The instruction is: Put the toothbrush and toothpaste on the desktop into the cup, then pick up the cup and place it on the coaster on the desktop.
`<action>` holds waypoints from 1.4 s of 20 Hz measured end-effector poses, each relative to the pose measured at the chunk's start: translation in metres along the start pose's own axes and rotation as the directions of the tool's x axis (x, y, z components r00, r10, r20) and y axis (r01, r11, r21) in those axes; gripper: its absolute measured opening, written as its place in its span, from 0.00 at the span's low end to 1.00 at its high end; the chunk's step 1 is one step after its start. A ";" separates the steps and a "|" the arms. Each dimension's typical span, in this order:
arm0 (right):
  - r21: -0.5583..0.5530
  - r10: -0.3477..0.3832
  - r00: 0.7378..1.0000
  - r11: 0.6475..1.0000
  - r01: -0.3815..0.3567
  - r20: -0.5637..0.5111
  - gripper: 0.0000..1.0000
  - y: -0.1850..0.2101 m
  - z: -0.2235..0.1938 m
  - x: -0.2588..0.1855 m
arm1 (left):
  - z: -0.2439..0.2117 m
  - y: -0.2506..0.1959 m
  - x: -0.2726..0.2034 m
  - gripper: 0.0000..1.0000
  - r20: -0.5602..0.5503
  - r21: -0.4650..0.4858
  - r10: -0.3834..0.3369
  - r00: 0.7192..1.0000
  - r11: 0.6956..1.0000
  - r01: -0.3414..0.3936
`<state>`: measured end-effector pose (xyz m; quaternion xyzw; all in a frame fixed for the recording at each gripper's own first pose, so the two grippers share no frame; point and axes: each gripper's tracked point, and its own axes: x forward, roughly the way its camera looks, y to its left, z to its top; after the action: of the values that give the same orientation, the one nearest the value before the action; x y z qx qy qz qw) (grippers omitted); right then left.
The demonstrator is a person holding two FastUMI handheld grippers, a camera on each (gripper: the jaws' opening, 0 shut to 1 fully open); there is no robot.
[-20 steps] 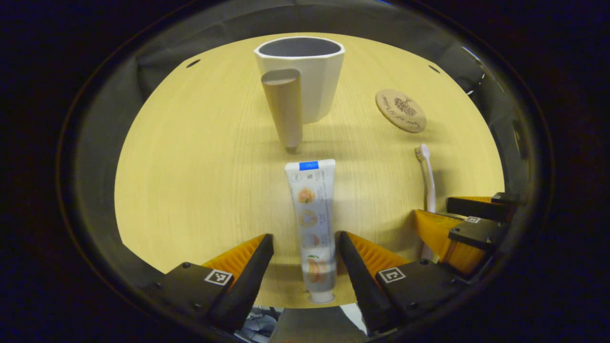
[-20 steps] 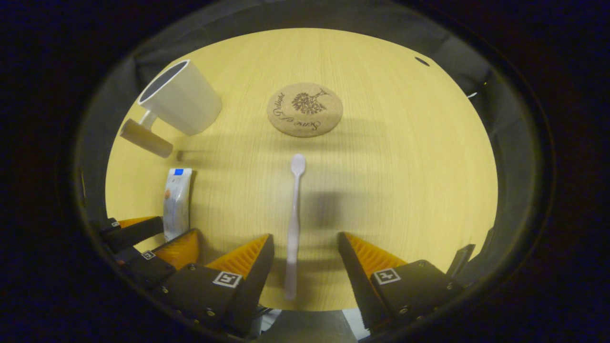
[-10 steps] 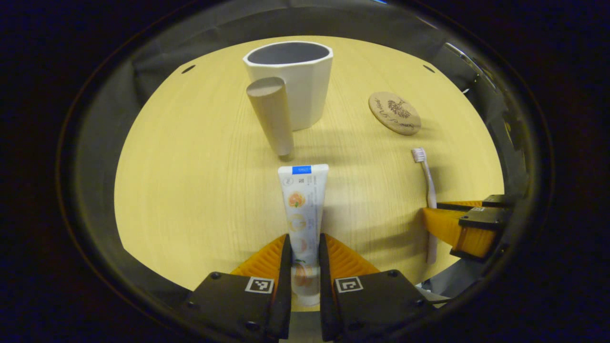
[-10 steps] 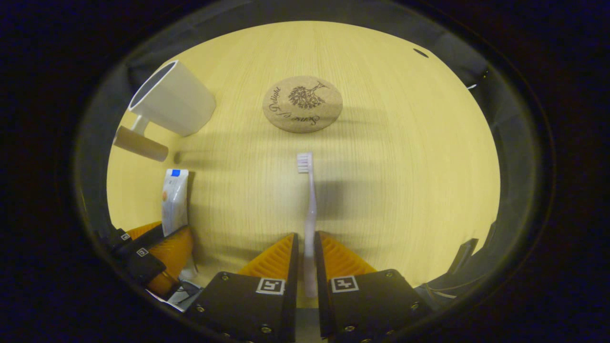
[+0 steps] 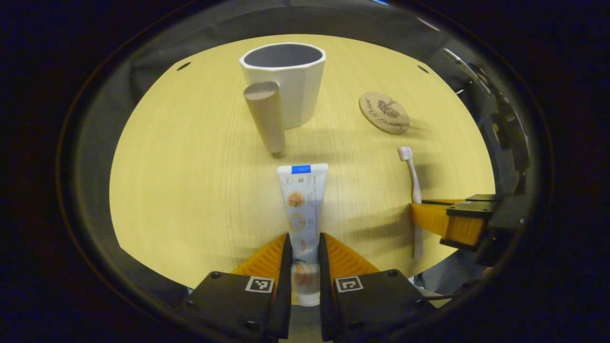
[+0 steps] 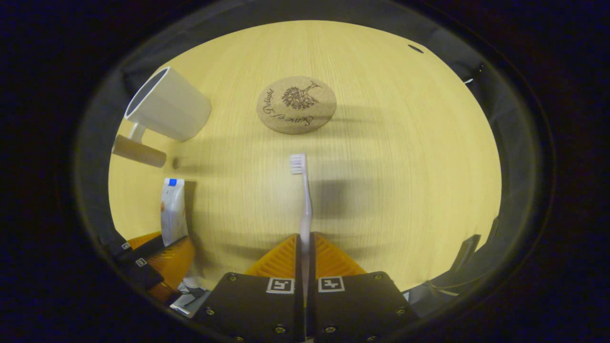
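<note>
1. Left gripper (image 5: 303, 247) was clamped tight on the toothpaste (image 5: 301, 209), cap end nearest.
2. Right gripper (image 6: 305, 245) was pinched on the toothbrush (image 6: 302, 195), bristles pointing far.
3. Cup (image 5: 286, 81) stood farther off on the table (image 5: 190, 190), coaster (image 6: 296, 105) to its right.

Pale yellow wood-grain tabletop (image 5: 190, 190), round in outline, grain running front to back; small dark holes (image 5: 183, 65) near far edge, one left, another right (image 5: 422, 69); same kind of hole (image 6: 415, 48) at far right in right gripper view; soft shadows lie in bands across wood; dark cloth wall (image 5: 214, 28) rises behind table
</note>
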<state>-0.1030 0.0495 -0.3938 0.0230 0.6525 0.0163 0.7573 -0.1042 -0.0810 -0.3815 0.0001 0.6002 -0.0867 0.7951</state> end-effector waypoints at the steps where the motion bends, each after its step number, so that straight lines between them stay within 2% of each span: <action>1: -0.002 0.001 1.000 1.000 -0.001 -0.001 0.04 0.000 -0.001 0.000 | 0.003 0.000 -0.008 0.33 0.014 0.011 0.001 1.000 1.000 -0.001; 8: -0.003 0.008 1.000 1.000 -0.008 0.003 0.04 0.000 0.000 0.001 | 0.036 -0.005 -0.086 0.33 0.163 0.024 -0.020 0.986 1.000 0.016; 11: -0.003 0.011 1.000 1.000 -0.011 0.001 0.04 0.000 0.000 0.001 | 0.073 0.000 -0.122 0.33 0.252 -0.021 -0.047 0.967 0.998 0.054; 14: -0.003 0.011 1.000 1.000 -0.011 0.003 0.04 0.000 0.000 0.000 | 0.112 0.012 -0.138 0.33 0.320 -0.030 -0.050 0.946 0.998 0.063; 21: 0.066 0.040 0.999 0.997 -0.040 0.001 0.04 -0.002 0.001 0.002 | 0.212 0.036 -0.135 0.31 0.441 -0.011 -0.096 0.892 0.994 0.112; 26: 0.103 0.064 0.998 0.993 -0.064 0.005 0.04 -0.002 0.002 0.002 | 0.256 0.037 -0.107 0.31 0.451 0.066 -0.118 0.885 0.993 0.099; 28: 0.097 0.062 0.998 0.993 -0.062 0.006 0.04 -0.002 0.003 0.002 | 0.267 0.031 -0.095 0.33 0.459 0.084 -0.152 0.876 0.988 0.128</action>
<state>-0.1002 0.0474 -0.3953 0.0801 0.6503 0.0079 0.7554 0.1296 -0.0651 -0.2191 -0.0438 0.3890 -0.1565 0.9068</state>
